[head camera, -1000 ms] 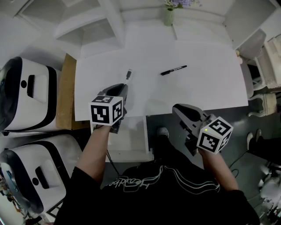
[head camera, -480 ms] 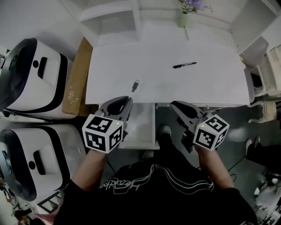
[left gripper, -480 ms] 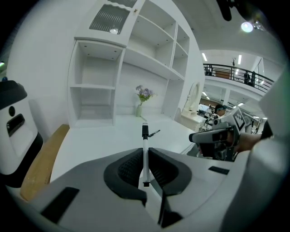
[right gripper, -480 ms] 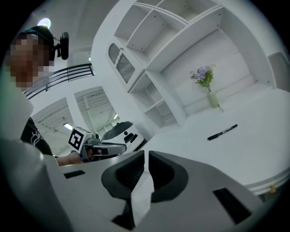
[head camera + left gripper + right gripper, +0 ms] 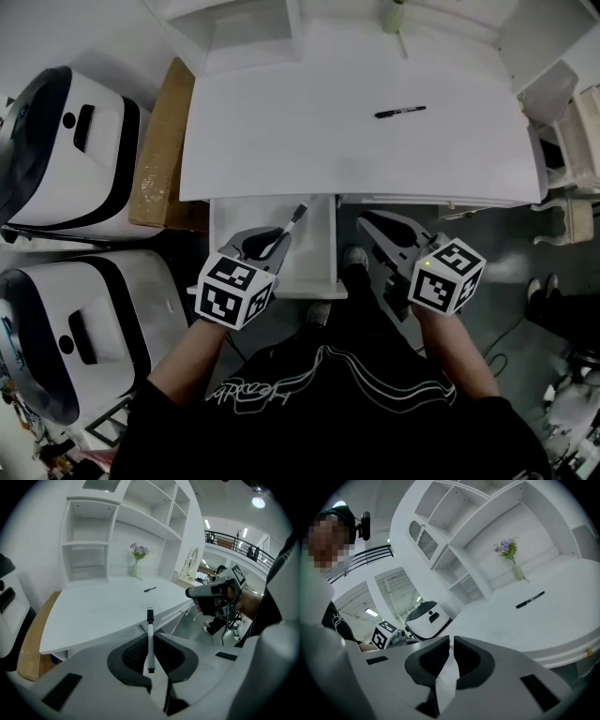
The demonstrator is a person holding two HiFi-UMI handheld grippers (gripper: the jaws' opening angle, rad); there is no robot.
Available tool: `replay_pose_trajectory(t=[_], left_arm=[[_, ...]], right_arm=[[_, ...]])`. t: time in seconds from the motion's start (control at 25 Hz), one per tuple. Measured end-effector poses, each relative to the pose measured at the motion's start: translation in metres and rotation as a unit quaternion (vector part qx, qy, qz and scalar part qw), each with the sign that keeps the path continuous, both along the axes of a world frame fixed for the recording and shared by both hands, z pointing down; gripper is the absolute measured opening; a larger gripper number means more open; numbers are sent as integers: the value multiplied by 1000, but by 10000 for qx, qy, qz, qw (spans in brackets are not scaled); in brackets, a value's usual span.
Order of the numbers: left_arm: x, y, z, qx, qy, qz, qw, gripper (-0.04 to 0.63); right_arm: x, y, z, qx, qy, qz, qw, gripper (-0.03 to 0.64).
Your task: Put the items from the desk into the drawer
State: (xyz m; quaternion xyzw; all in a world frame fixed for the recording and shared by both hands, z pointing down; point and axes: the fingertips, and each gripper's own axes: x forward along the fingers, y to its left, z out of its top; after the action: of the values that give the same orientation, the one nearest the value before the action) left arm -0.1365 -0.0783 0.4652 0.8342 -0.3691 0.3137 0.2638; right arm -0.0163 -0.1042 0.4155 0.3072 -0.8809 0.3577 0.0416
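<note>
Placing step: my left gripper (image 5: 272, 242) is clamped on the white pen (image 5: 292, 220), poised over the open drawer (image 5: 317, 258), which shows nothing inside. Next, I judge, lower and release. My right gripper (image 5: 370, 225), beside the drawer, is closed, empty. The black marker (image 5: 400, 112) lies on the desk (image 5: 281, 141) beyond the drawer.

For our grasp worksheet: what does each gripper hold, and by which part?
Left gripper grips the slim white pen with black cap by its white barrel; right gripper holds nothing.
</note>
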Motion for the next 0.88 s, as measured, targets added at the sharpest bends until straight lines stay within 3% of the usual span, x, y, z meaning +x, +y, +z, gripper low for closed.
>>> replay_pose_trajectory(t=[0.2,0.4,0.64,0.88], left_arm=[[2,-9,60,-416,-346,482,9974,52],[4,-24,121,-713,-799,1110,9880,52],[9,-31,182,-1089,-1167,1515,9755,54],[6,-29,237,-1357,-1387,1588,9681,54]], right_arm=[[7,-5,13,-120,27,-26,9999,58],[23,-14,22,-190,56,40,9998,58],[46,-19,40,-383,185,112,9990,58],[57,-28,43,-380,67,168,9991,58]])
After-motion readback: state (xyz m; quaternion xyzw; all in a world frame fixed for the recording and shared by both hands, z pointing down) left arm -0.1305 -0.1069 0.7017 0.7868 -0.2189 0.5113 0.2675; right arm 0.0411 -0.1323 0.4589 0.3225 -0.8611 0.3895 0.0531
